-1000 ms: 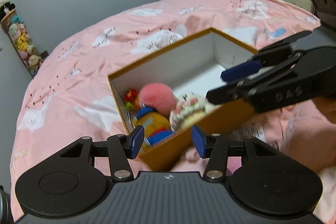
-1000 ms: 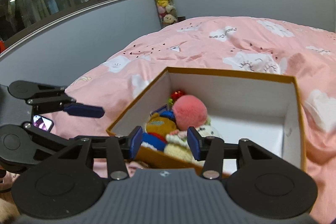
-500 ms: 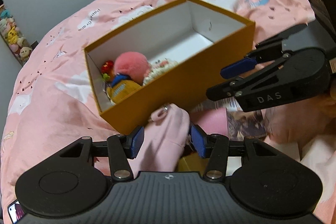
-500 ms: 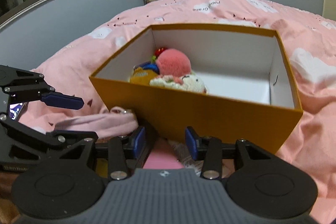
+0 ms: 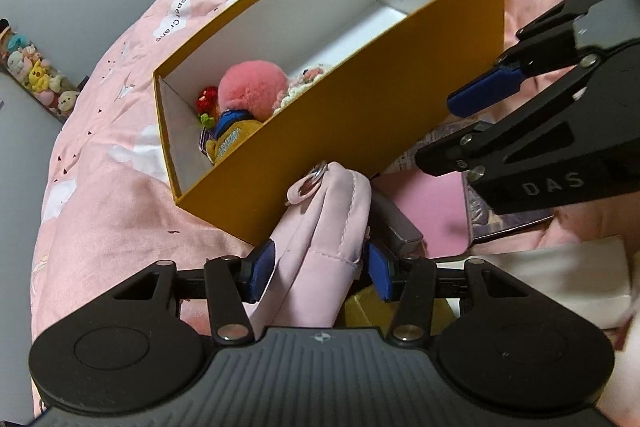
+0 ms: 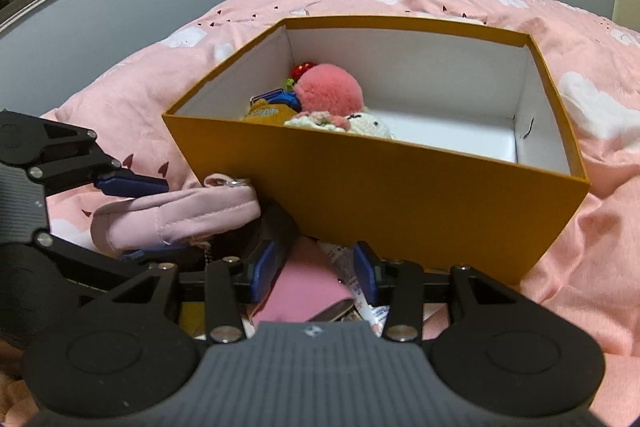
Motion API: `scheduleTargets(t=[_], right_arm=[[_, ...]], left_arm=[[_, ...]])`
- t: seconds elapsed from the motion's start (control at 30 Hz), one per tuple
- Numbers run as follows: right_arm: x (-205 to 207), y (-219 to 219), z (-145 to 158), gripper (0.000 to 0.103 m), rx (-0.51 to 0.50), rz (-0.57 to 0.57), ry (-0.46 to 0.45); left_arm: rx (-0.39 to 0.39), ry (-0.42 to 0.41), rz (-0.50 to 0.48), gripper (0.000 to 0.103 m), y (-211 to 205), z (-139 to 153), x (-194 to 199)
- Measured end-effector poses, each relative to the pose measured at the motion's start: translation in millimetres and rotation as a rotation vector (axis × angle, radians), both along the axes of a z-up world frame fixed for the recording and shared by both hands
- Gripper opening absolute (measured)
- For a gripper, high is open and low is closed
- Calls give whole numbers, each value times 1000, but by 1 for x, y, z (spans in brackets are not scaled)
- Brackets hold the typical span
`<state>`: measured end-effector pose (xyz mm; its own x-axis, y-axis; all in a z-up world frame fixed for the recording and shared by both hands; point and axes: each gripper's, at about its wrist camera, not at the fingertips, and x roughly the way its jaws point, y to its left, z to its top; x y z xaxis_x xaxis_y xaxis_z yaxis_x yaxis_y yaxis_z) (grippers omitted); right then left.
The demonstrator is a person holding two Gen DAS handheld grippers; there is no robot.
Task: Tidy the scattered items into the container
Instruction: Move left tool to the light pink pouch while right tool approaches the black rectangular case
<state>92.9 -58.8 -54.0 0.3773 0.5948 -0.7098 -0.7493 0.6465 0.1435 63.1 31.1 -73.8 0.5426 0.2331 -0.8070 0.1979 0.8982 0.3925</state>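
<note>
Both grippers low and side by side, fingers spread.

The left gripper [image 5: 318, 273] points forward with its blue pads apart, one on each side of a soft pink pouch [image 5: 320, 227]. The right gripper [image 6: 314, 273] sits just beside it, angled inward, its fingers parted with nothing gripped.

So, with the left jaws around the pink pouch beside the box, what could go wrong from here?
1. The pink pouch leans against the orange box wall. Lifting it straight up may snag the rim or push the box.
2. The left gripper looks open around soft fabric, so a shallow close may slip.
3. The right gripper hovers over the pink card right beside the left one; the two may collide.
</note>
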Motion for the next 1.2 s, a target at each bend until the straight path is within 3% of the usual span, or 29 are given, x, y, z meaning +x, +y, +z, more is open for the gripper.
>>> scheduleTargets(t=[0.2, 0.43, 0.63, 0.8, 1.2], right_arm=[[0, 0, -2, 48, -8, -1, 6], [-2, 6, -5, 49, -21, 20, 19], [1, 12, -7, 49, -24, 50, 47], [14, 15, -10, 49, 0, 55, 152], [38, 45, -35, 48, -1, 65, 346]], left_arm=[[-36, -11, 10, 50, 6, 1, -4], [-139, -52, 42, 45, 20, 12, -12], [-295, -96, 115, 43, 47, 31, -19], [-409, -103, 193, 41, 76, 40, -21], [-428, -105, 250, 39, 96, 46, -24]])
